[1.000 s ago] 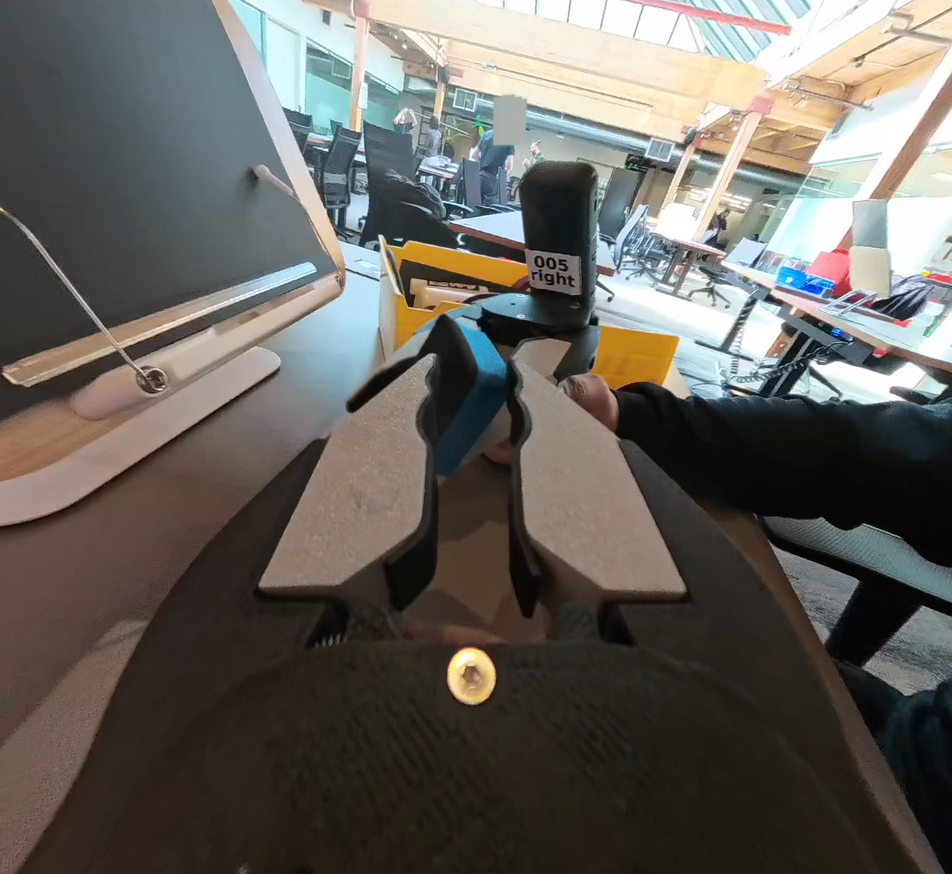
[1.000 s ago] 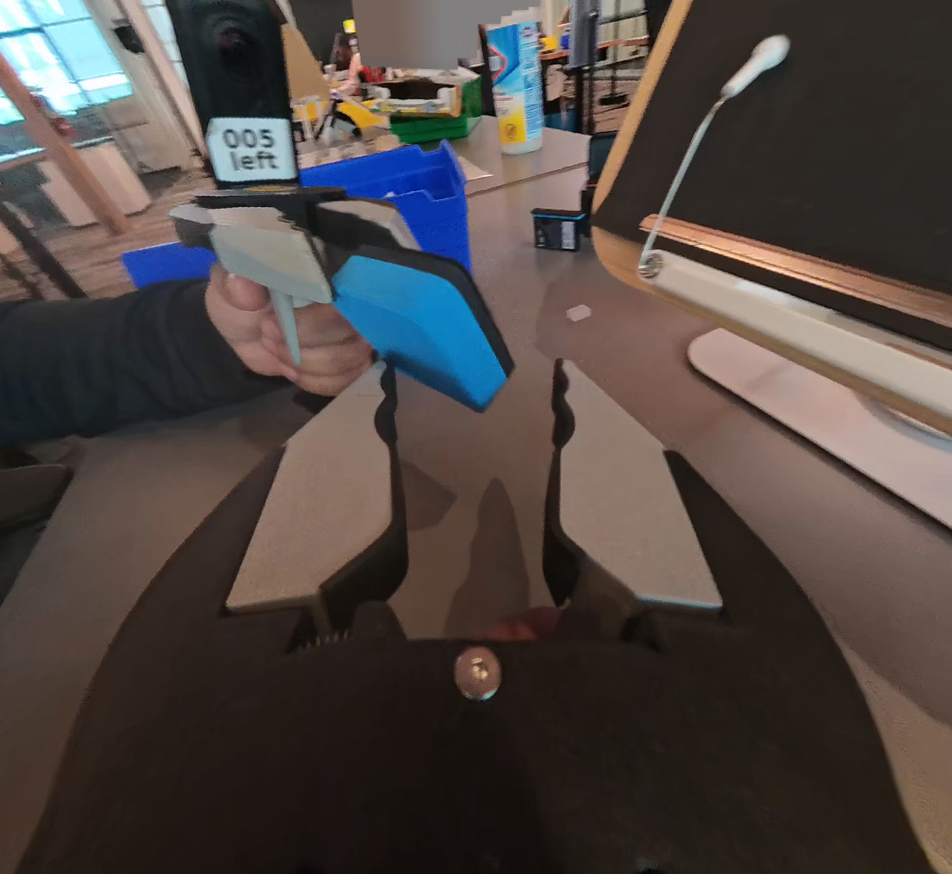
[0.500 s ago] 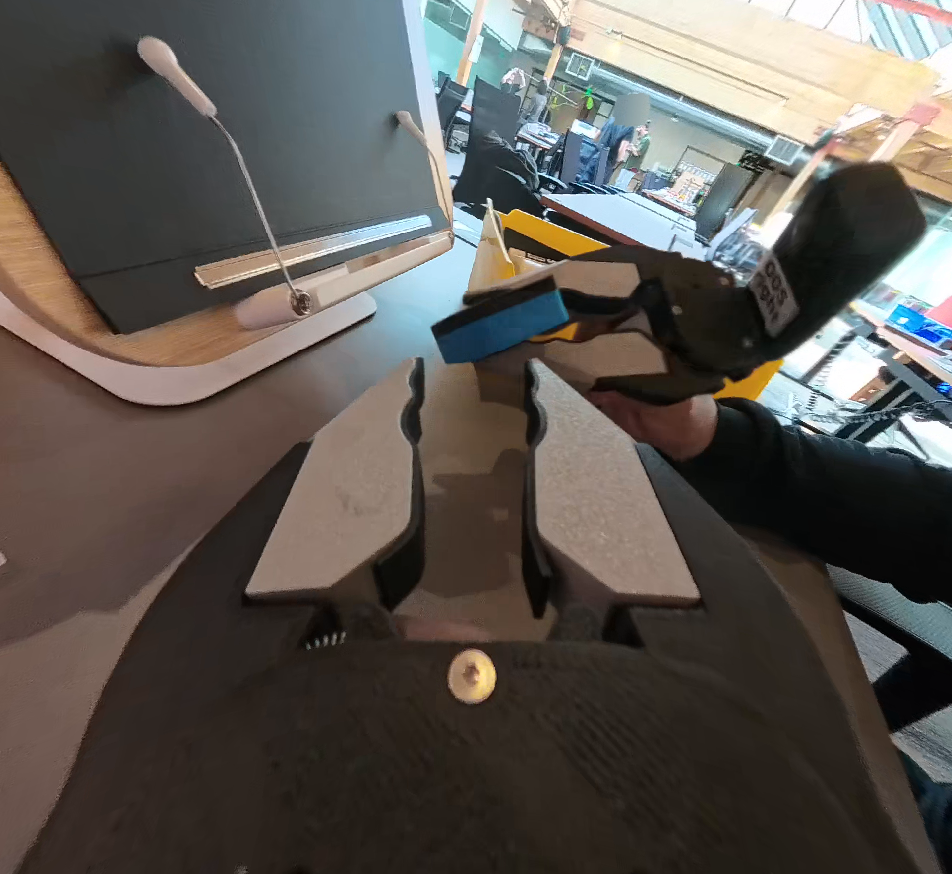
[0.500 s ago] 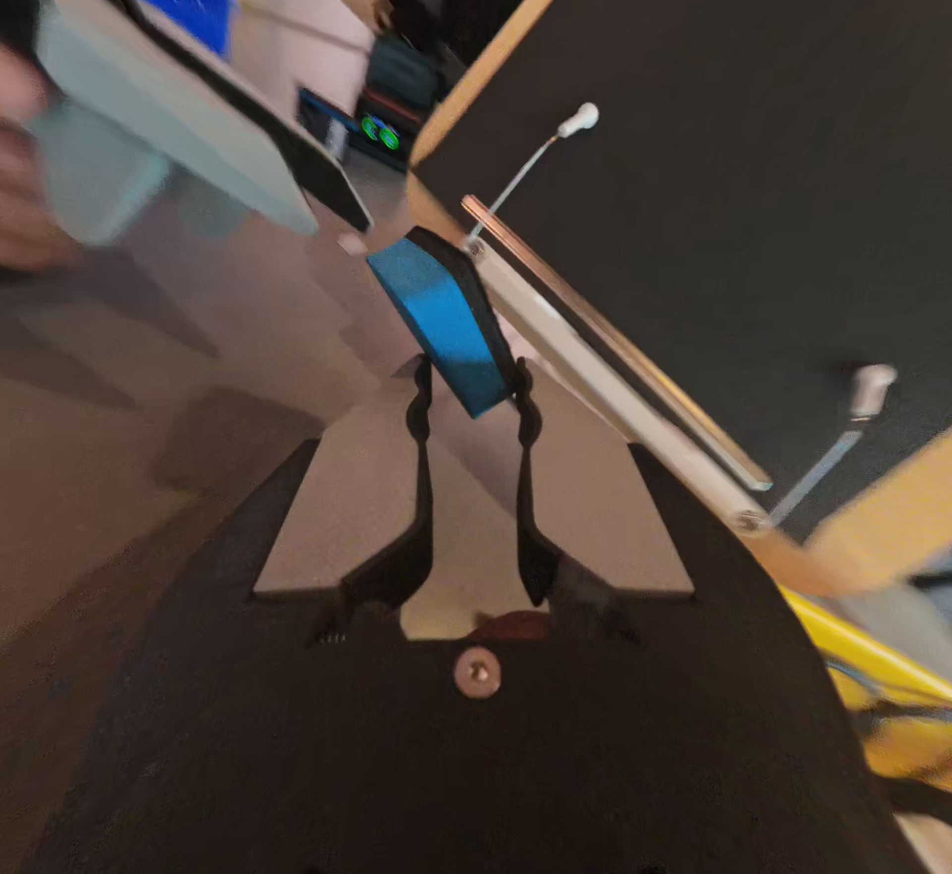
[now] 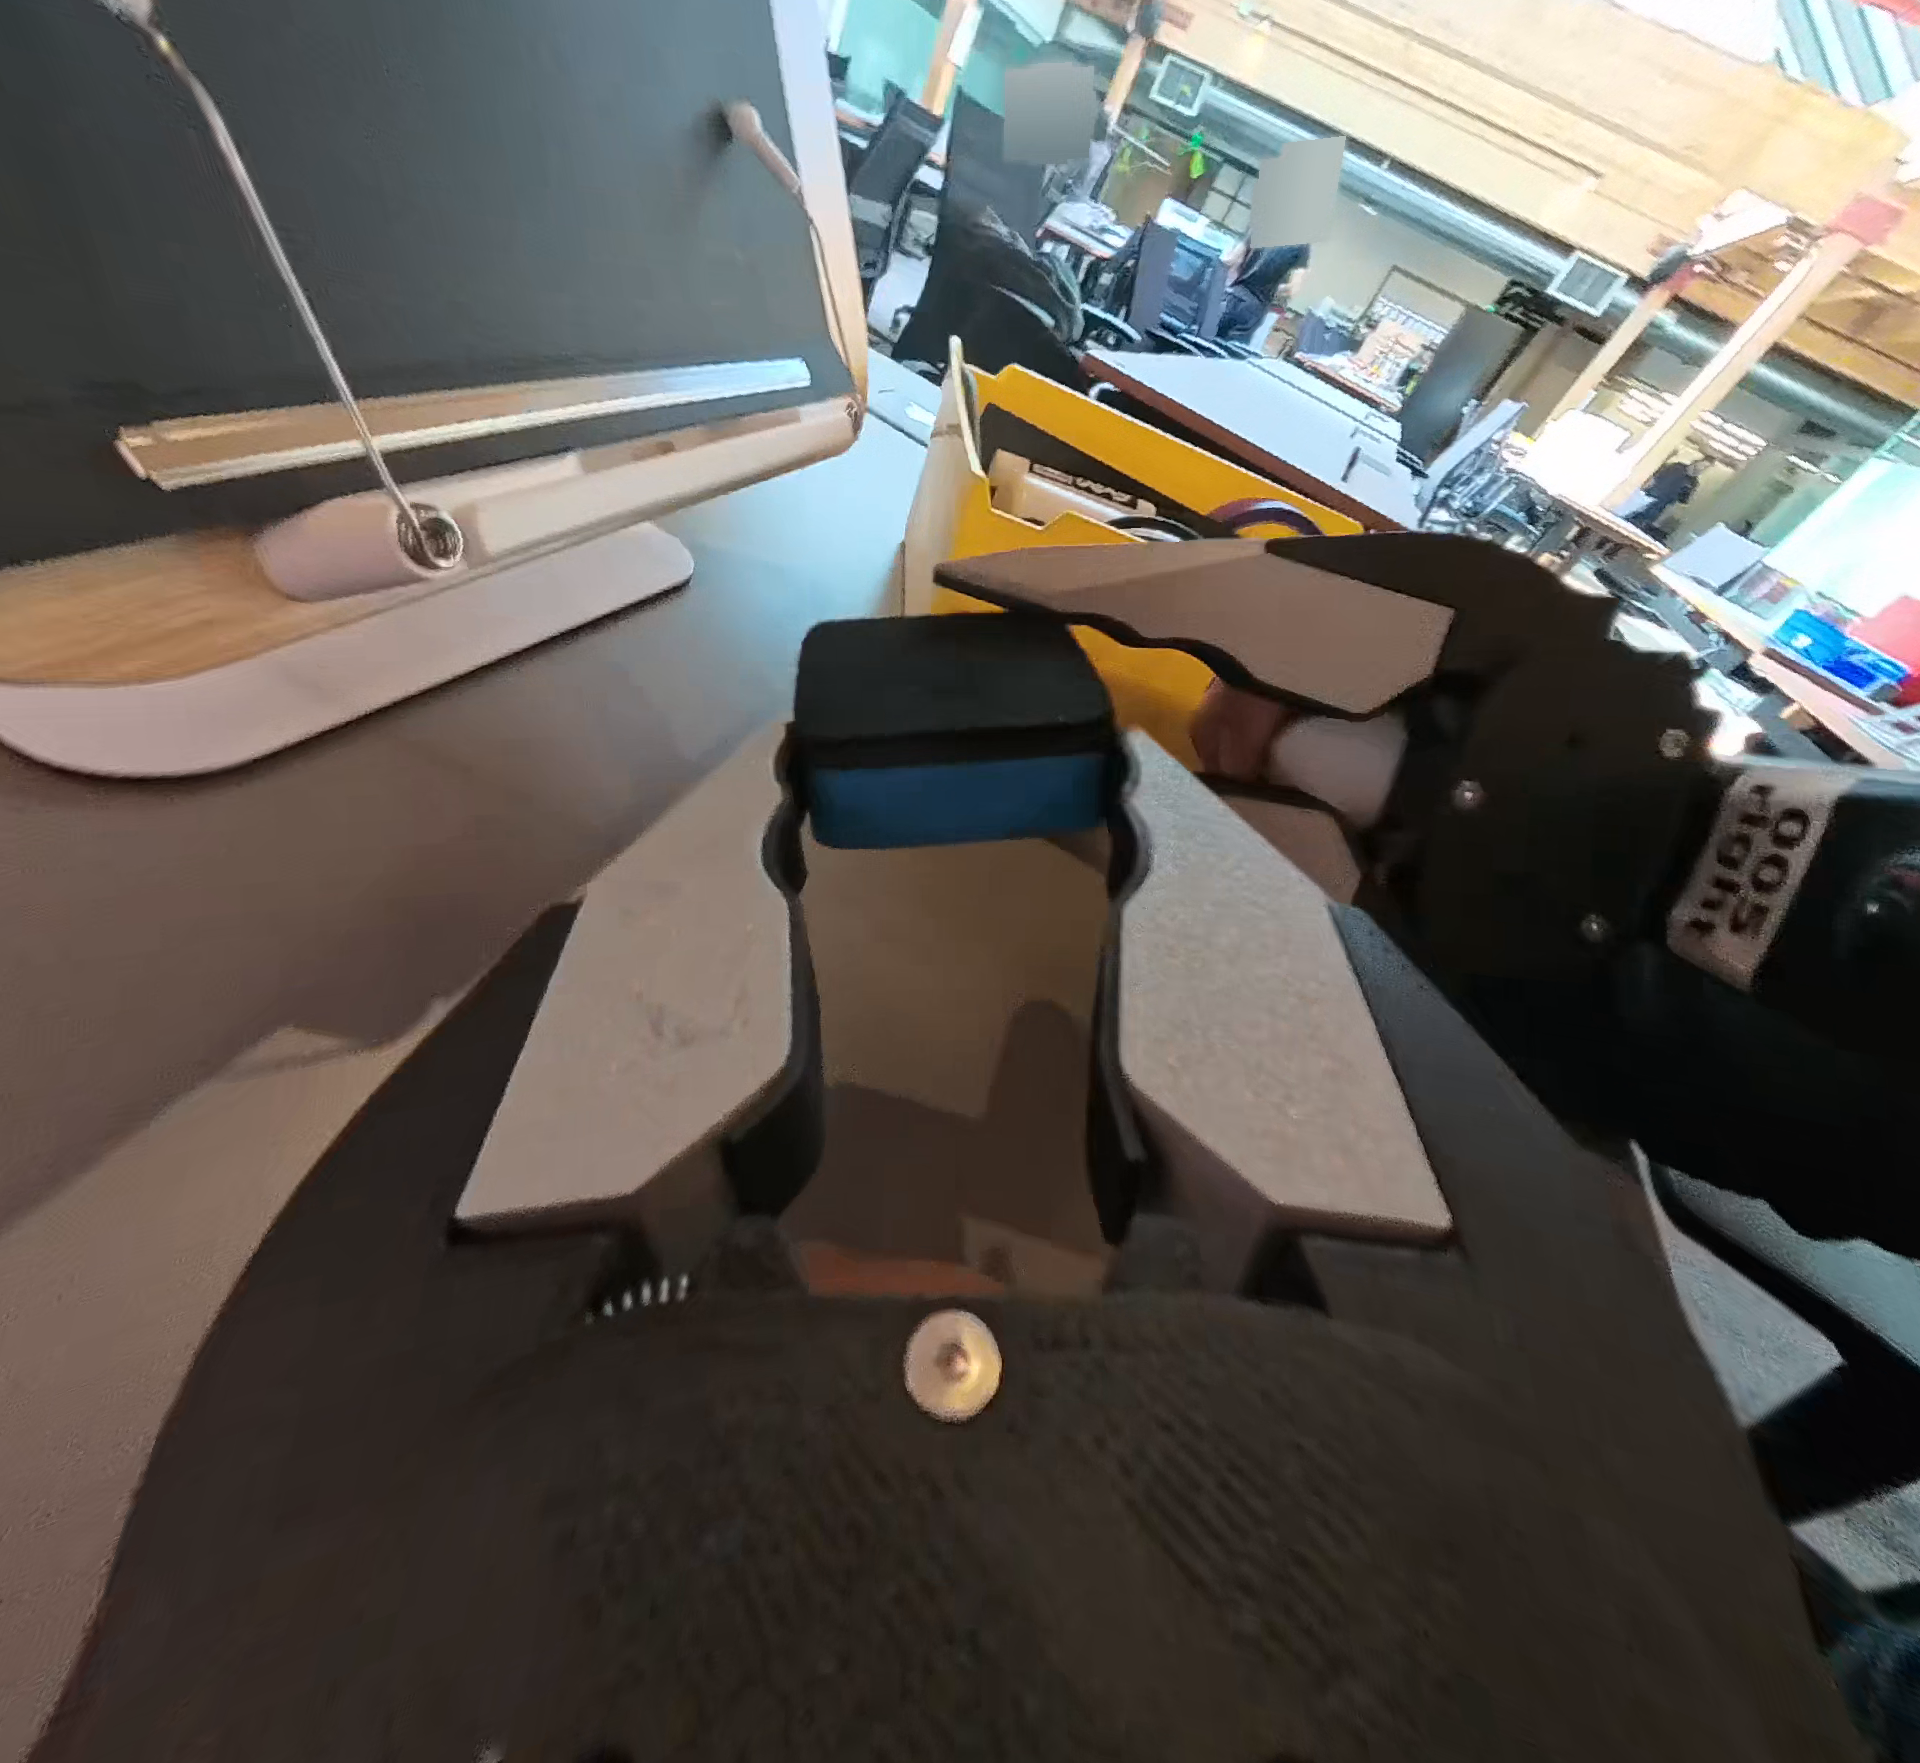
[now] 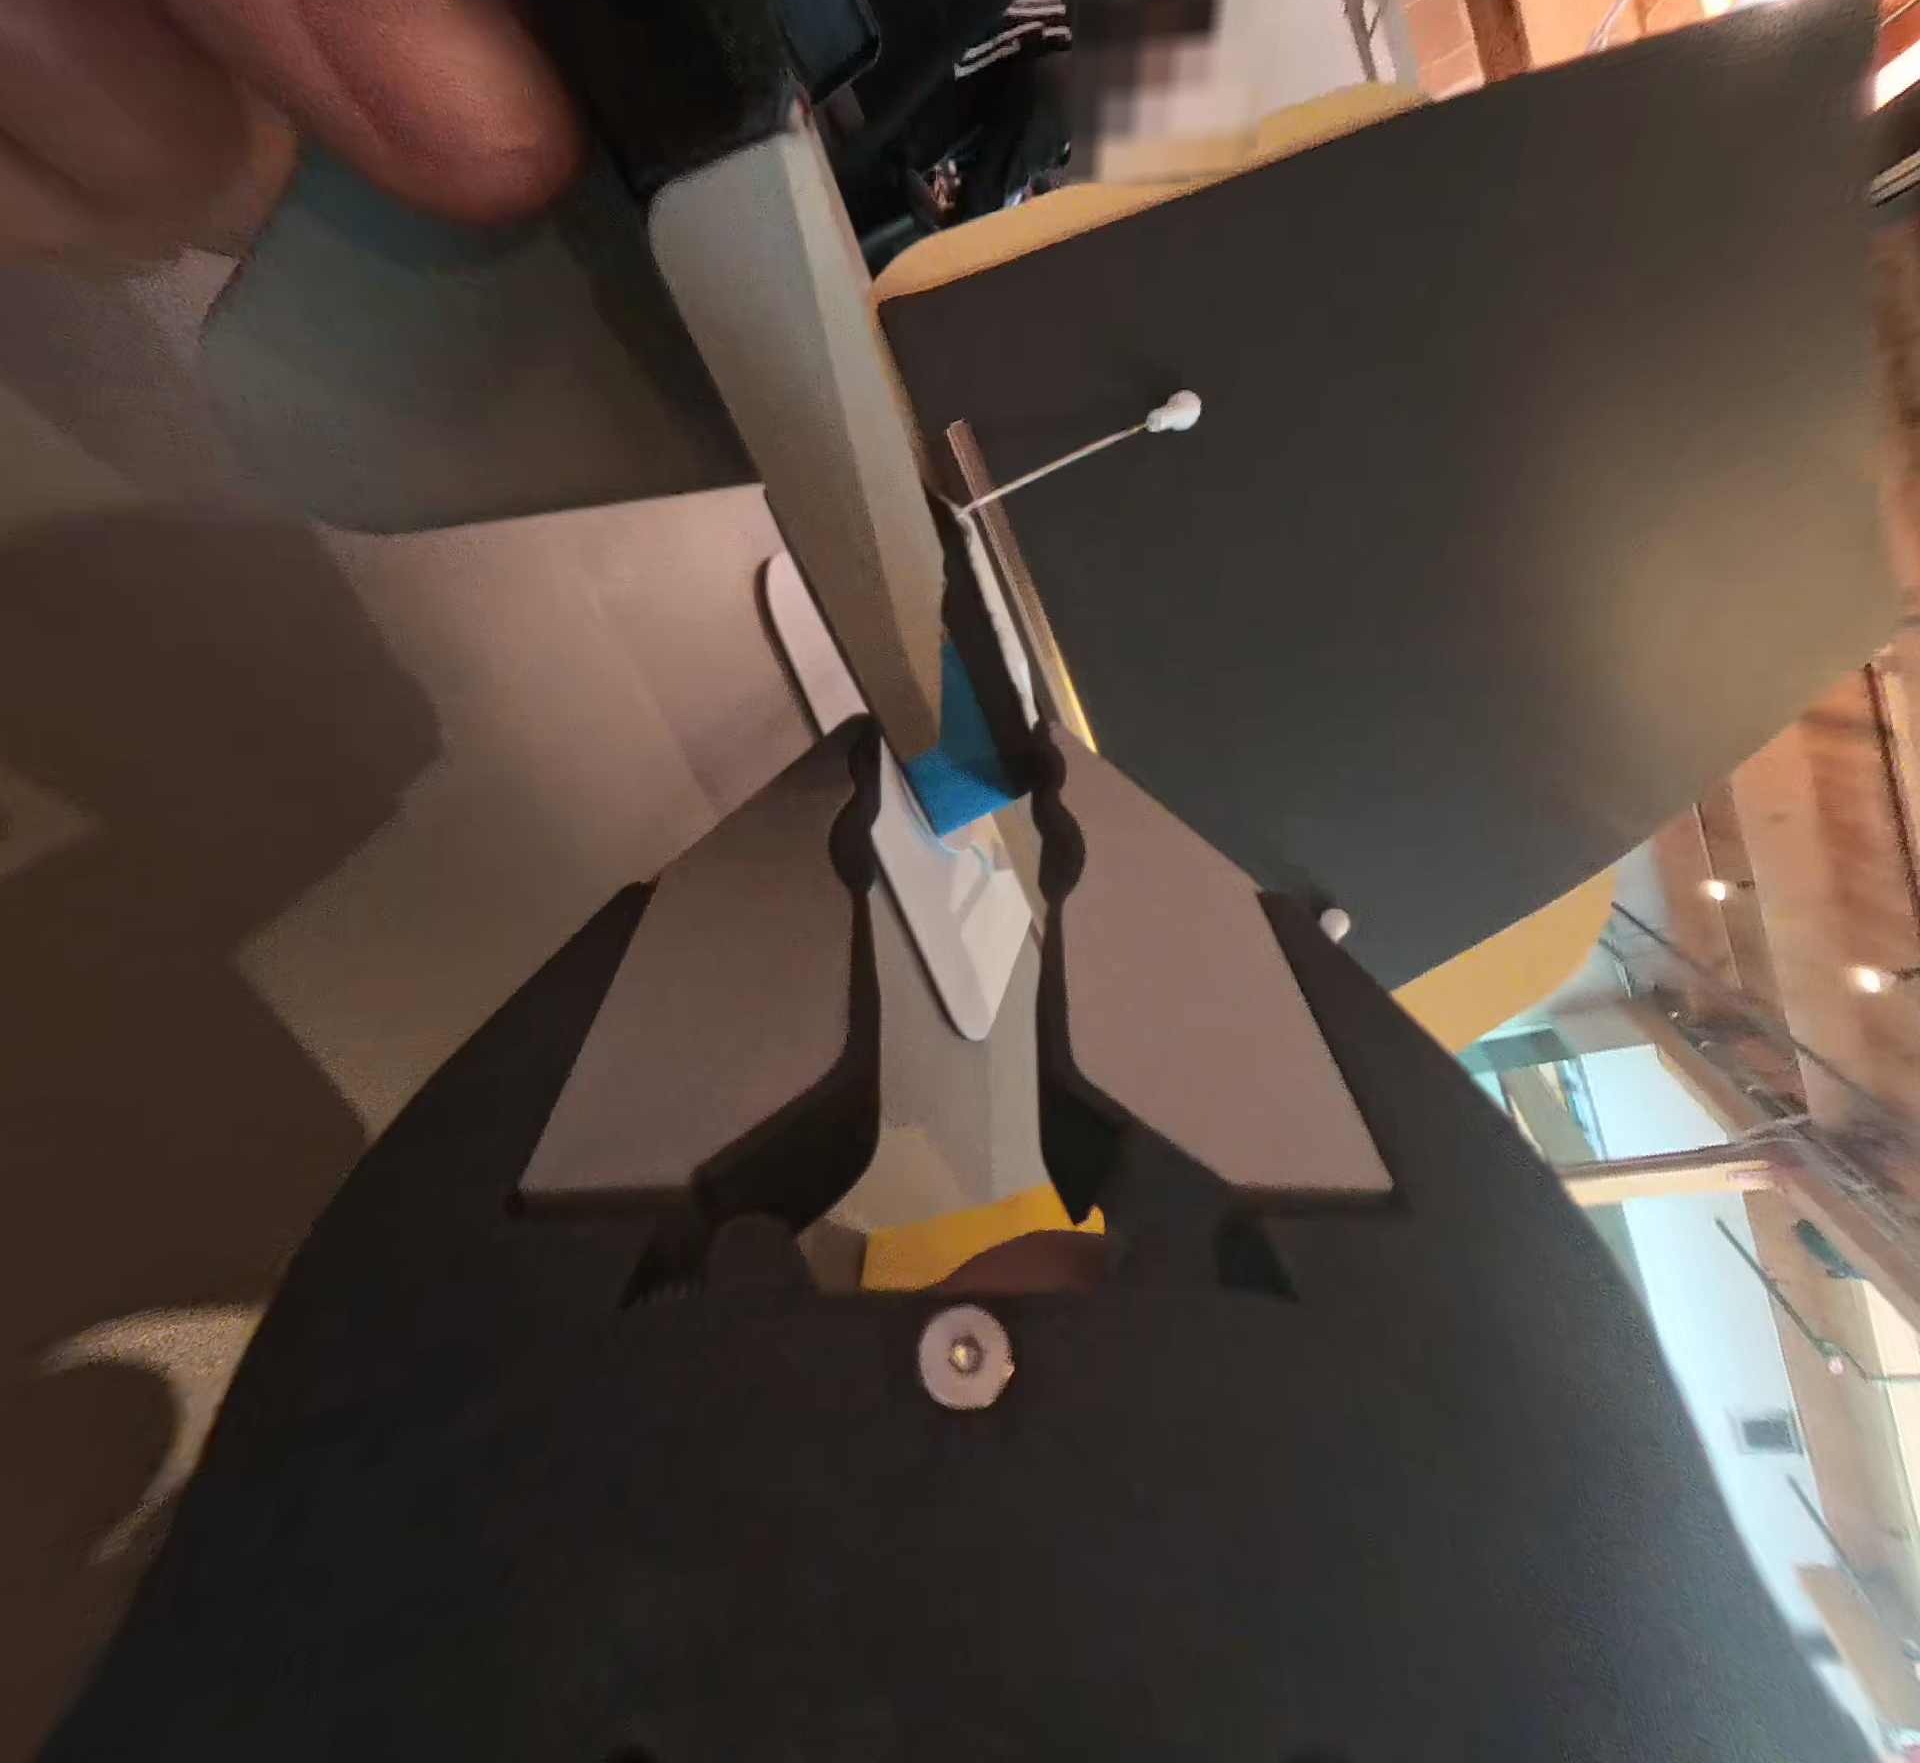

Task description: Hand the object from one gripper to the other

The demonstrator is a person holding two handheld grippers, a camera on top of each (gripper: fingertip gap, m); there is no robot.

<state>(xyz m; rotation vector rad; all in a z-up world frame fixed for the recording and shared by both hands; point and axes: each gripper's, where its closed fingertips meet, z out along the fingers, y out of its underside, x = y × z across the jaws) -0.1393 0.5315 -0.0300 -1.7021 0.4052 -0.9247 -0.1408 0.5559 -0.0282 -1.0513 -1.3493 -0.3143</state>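
Between the tips of the left gripper [image 5: 951,783], above the dark desk [image 5: 312,882], sits the blue-and-black eraser block [image 5: 951,747], black felt face up, both fingers pressed against its short sides. The right gripper [image 6: 951,778] lies rolled on its side; its upper finger rests across the block's top, and in its own view the jaws stand narrowly apart around the block's blue corner, so both tongs appear to have hold of it. The book stand [image 5: 416,155] and yellow box [image 5: 1091,508] sit close behind. Risk, as I judge it: both grips overlap at one small end; if either lets go early or pulls askew, the block could twist out and drop to the desk.
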